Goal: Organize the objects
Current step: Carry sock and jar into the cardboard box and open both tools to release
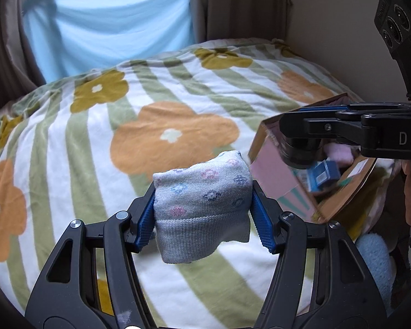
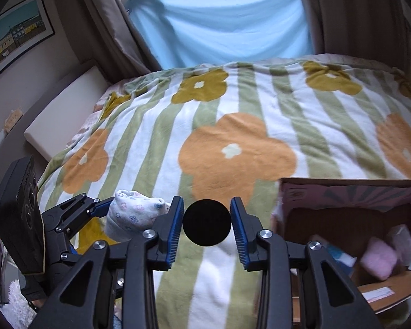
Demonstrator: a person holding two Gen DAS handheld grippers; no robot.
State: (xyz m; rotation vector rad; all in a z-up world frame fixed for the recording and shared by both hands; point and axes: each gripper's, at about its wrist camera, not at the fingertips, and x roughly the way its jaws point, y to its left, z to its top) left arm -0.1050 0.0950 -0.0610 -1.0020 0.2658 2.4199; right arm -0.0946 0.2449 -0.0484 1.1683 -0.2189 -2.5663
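My left gripper (image 1: 202, 208) is shut on a folded pale sock (image 1: 202, 200) with small flower dots and holds it above the bed. The sock also shows in the right wrist view (image 2: 134, 213), left of my right gripper. My right gripper (image 2: 207, 227) is shut on a black round object (image 2: 207, 222), which also shows in the left wrist view (image 1: 300, 150) hanging over the box. A tilted cardboard box (image 1: 276, 170) with pink lining lies on the bed to the right, holding a blue packet (image 1: 323, 175) and pink soft items (image 2: 378, 260).
The bed carries a blanket (image 2: 233, 142) with green stripes and orange and mustard flowers. A light blue cloth (image 2: 227, 22) hangs over the window behind it, with brown curtains at both sides. A white cushion (image 2: 63, 115) lies along the left wall.
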